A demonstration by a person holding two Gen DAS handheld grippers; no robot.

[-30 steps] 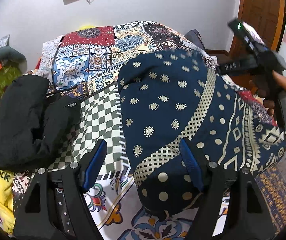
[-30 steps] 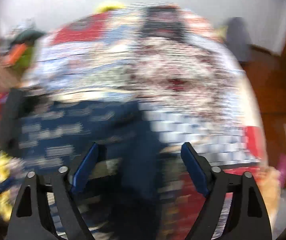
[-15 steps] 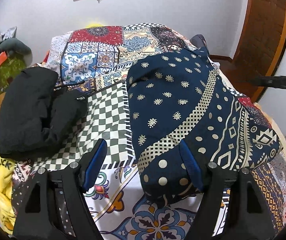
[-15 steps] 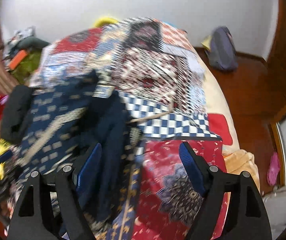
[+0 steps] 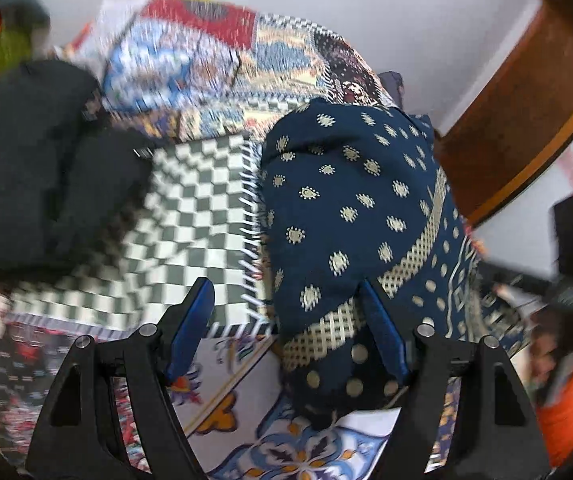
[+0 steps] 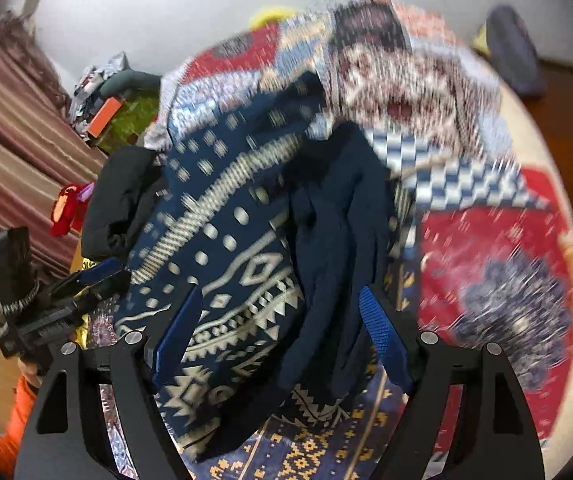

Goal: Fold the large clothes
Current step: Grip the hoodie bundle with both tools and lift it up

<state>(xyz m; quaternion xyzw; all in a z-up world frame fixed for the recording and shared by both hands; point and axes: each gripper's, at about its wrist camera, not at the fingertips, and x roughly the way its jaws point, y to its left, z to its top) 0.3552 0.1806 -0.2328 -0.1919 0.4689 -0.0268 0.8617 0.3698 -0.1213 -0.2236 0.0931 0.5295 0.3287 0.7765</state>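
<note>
Navy patterned garment (image 5: 350, 208) lies bunched on the bed's patchwork cover (image 5: 190, 216), beside a black garment (image 5: 34, 168). Left gripper (image 5: 286, 320) hangs over its near edge, fingers wide apart, pads not pressing the cloth. Right gripper (image 6: 278, 320) likewise spread above the folds, gripping nothing. Both views blurred.

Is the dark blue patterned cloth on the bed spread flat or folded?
Folded, but loosely. The blue cloth lies doubled in a rounded bundle on the bed cover, with bunched layers along one side.
</note>
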